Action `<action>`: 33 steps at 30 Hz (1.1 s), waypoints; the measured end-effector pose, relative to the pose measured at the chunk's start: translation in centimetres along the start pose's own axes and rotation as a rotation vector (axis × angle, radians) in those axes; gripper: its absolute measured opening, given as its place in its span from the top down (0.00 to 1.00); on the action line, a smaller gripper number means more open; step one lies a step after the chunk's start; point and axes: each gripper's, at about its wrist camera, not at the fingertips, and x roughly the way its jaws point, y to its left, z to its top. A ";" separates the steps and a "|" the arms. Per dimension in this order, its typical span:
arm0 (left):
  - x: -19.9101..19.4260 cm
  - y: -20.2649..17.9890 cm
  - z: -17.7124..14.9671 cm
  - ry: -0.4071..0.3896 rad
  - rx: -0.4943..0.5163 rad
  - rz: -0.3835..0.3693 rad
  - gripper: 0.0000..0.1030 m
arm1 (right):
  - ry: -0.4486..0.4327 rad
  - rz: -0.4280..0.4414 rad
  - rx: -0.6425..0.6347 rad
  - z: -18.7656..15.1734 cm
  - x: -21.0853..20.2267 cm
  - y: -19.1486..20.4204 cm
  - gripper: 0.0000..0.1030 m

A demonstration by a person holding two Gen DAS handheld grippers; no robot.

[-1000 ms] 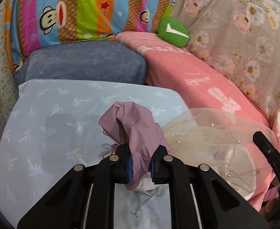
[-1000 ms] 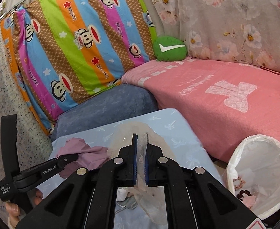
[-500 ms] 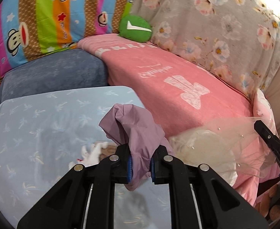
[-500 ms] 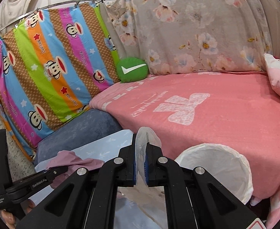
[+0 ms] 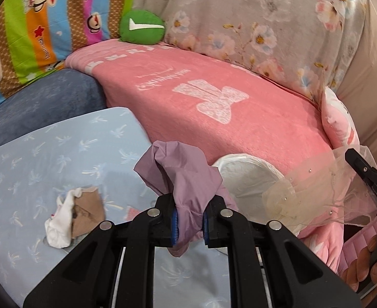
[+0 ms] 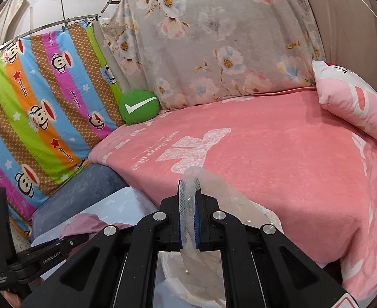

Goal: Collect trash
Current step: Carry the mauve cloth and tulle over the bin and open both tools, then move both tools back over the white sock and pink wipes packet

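Left hand-held gripper (image 5: pixel 189 224) pinching purple cloth (image 5: pixel 183 177), right hand-held gripper (image 6: pixel 188 227) pinching sheer mesh (image 6: pixel 188 195)

Ahead of the left gripper (image 5: pixel 189 219), the way is blocked at the jaws by the crumpled lilac cloth (image 5: pixel 180 174) clamped there. To its left, bare light-blue patterned tabletop (image 5: pixel 60 154) is offered, interrupted only by a white-and-brown paper scrap (image 5: pixel 72 214). To its right, the white-lined bin mouth (image 5: pixel 245 177) is partly veiled by sheer beaded mesh (image 5: pixel 314 192). Beyond, passage is closed by the pink blanketed sofa seat (image 5: pixel 239 107).
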 end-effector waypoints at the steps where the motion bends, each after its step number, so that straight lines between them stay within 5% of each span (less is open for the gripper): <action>1: 0.3 -0.5 0.0 0.005 0.009 -0.007 0.87 | 0.004 -0.003 0.001 -0.1 0.0 -0.1 0.95; 13: 3.8 -4.5 -0.4 0.075 0.105 -0.087 0.84 | 0.044 -0.006 0.015 -0.4 1.2 -1.1 0.90; 15: 4.1 -4.8 -0.5 0.079 0.116 -0.075 0.67 | 0.046 -0.012 0.010 -0.5 1.4 -1.1 0.89; 17: 3.8 -4.8 -0.6 0.060 0.108 -0.060 0.39 | 0.054 -0.010 0.005 -0.7 1.6 -1.0 0.87; 19: 3.1 -4.6 -0.6 0.017 0.101 -0.052 0.27 | 0.053 -0.009 0.005 -0.8 1.6 -0.9 0.74; 22: 2.9 -4.4 -0.3 0.008 0.102 -0.045 0.25 | 0.045 -0.009 0.000 -0.9 1.6 -0.7 0.61; 33: 2.7 -2.0 -0.3 0.011 0.056 -0.007 0.25 | 0.075 0.005 -0.029 -1.8 2.3 1.1 0.58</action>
